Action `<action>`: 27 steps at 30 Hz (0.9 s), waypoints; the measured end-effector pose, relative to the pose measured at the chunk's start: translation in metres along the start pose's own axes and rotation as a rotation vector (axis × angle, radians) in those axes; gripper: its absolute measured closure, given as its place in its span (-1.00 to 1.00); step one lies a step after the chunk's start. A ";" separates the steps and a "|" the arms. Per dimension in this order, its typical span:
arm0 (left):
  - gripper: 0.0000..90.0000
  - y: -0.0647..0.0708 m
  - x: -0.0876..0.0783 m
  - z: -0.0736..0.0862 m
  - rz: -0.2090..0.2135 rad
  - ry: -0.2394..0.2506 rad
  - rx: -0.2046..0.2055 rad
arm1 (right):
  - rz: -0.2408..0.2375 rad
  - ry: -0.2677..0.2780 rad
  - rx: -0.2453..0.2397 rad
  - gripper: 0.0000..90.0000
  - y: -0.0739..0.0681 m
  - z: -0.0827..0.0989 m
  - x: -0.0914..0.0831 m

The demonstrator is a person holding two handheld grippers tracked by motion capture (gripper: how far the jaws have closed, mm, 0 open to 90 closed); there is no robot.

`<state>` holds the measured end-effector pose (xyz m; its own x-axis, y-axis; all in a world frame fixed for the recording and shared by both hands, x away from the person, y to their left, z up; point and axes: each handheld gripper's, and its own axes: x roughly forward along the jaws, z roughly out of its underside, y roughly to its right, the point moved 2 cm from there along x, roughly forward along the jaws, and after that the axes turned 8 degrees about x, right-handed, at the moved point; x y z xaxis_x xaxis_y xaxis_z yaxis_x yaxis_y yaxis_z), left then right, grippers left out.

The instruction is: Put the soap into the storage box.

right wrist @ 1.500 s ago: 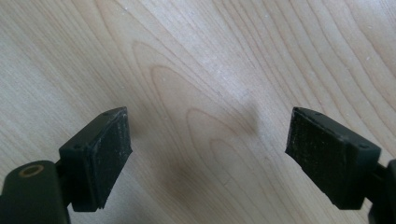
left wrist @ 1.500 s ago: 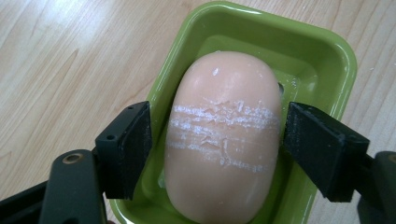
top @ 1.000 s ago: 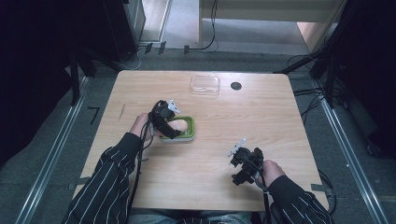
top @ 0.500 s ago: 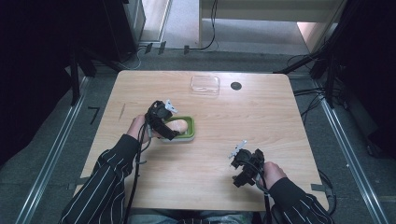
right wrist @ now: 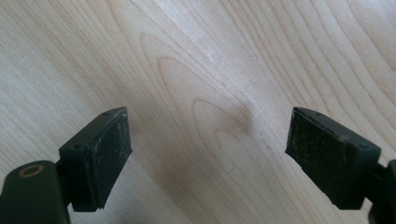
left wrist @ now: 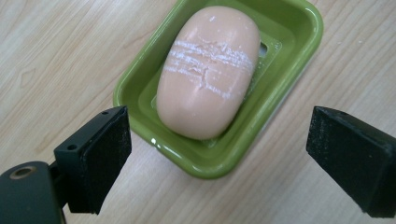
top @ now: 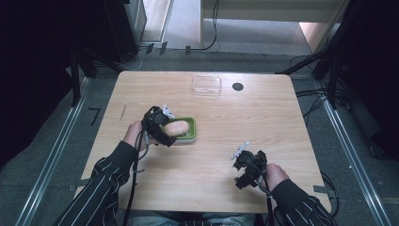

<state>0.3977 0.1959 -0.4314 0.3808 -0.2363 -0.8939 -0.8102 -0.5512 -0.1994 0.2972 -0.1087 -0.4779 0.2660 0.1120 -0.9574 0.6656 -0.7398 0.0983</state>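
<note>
Peach soap (left wrist: 208, 72) in green dish (left wrist: 289, 70), L jaws apart.

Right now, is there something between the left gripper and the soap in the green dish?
Nothing visible. In the left gripper view, the left gripper stands open just short of the green dish, and the soap lies in it uncovered. The clear lid sits far off.
</note>
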 end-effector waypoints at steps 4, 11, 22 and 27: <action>-0.85 0.007 -0.006 0.004 -0.002 -0.018 0.000 | -0.002 0.005 0.001 -0.68 0.000 0.001 0.000; -0.91 0.011 -0.009 0.012 0.013 -0.070 -0.027 | -0.001 0.002 0.001 -0.68 0.000 0.001 0.000; -0.98 0.018 -0.012 0.024 0.028 -0.155 -0.073 | 0.000 0.003 -0.003 -0.68 0.001 0.001 0.000; -0.98 0.019 -0.013 0.031 0.028 -0.171 -0.086 | 0.002 0.003 0.004 -0.68 0.000 0.001 0.000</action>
<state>0.3635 0.2134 -0.4358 0.2716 -0.1173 -0.9552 -0.7753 -0.6147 -0.1449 0.2963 -0.1099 -0.4778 0.2693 0.1128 -0.9564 0.6621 -0.7429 0.0988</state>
